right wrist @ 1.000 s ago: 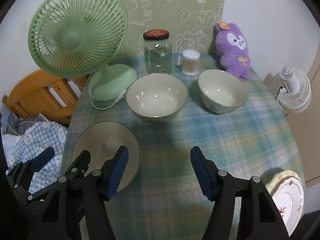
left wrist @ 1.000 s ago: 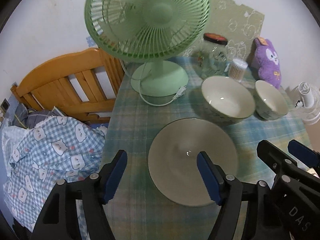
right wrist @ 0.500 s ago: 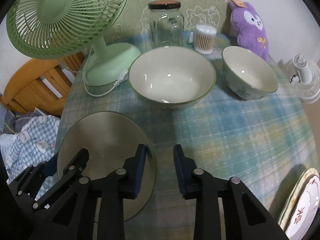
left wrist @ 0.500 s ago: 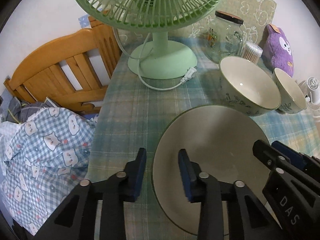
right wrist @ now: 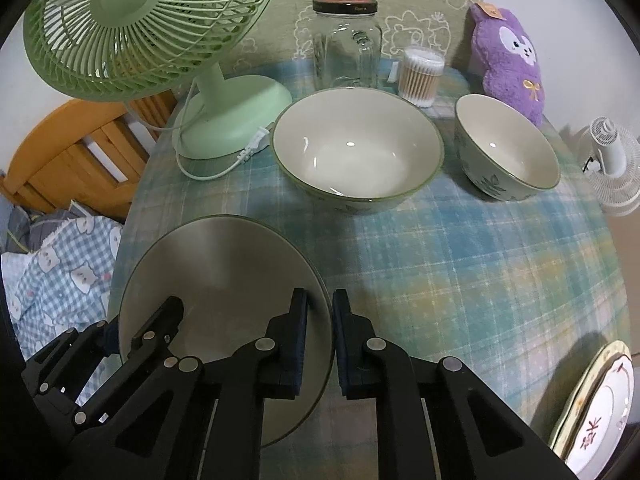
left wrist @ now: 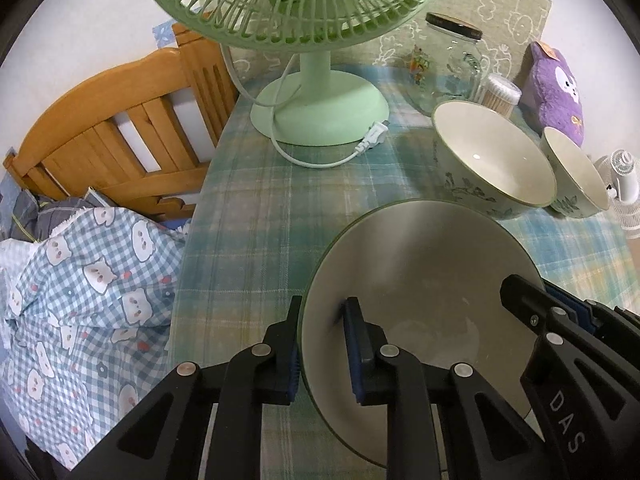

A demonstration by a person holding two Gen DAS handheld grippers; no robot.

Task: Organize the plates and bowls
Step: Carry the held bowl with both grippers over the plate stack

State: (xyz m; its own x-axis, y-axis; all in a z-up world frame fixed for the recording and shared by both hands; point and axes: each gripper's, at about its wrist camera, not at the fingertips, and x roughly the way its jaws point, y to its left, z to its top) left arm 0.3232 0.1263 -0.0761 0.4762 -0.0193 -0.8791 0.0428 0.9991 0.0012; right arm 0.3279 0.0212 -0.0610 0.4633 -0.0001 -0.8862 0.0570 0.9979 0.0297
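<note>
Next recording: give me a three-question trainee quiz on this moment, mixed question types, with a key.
1. True or false: the left gripper and right gripper both clamp the rim of the round grey-green plate.
2. Which cream bowl stands nearer the green desk fan: A) the large bowl, B) the small bowl?
3. Fill in: the white plate with red markings lies at the table's near ____ edge in the right wrist view.

Key: 1 true; 2 A; 3 right.
</note>
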